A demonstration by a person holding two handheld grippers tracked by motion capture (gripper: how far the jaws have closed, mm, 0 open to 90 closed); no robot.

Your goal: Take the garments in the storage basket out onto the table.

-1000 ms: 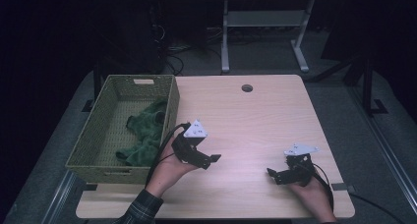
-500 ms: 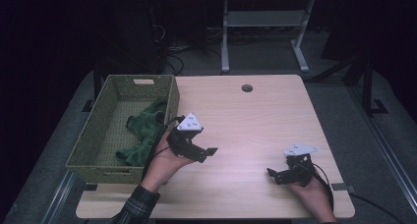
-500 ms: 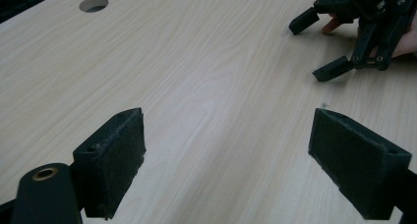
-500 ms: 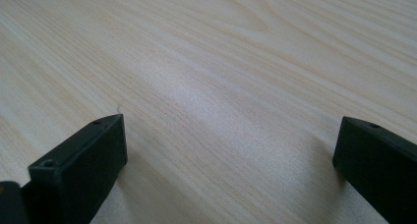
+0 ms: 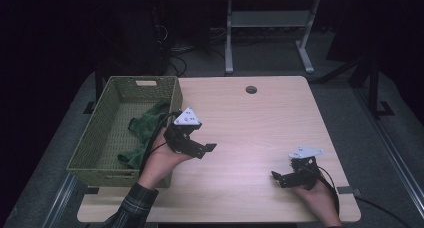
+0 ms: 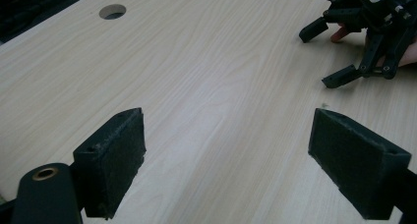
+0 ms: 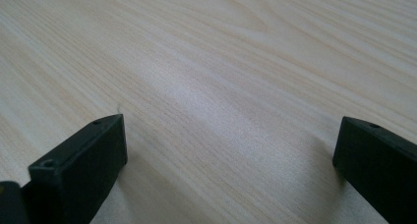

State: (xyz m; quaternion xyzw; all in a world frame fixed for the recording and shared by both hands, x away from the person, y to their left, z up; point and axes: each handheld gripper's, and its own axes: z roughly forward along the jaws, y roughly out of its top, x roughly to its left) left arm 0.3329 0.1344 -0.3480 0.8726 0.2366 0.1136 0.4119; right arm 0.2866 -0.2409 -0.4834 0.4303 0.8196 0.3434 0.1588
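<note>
The person's left gripper [image 5: 200, 147] hangs over the table [image 5: 240, 118] just right of the woven basket [image 5: 90, 138], its jaws spread wide with nothing between them and aimed out across the bare wood. The green cloth [image 5: 145, 130] lies crumpled inside the basket, against its right wall, just beside that hand and a little behind it. The right gripper [image 5: 282, 177] rests low at the near right of the table, well apart from the basket, jaws also wide apart and empty, with plain wood grain ahead of them; from the left gripper view it [image 6: 339, 52] sits far off at the upper right.

To my eye the work is at the reaching stage: nothing is gripped yet, and the cloth looks like the thing to be fetched. The next move would call for the left gripper to swing back left over the basket's rim, dip inside and close on a fold of the cloth, keeping clear of the wicker wall
</note>
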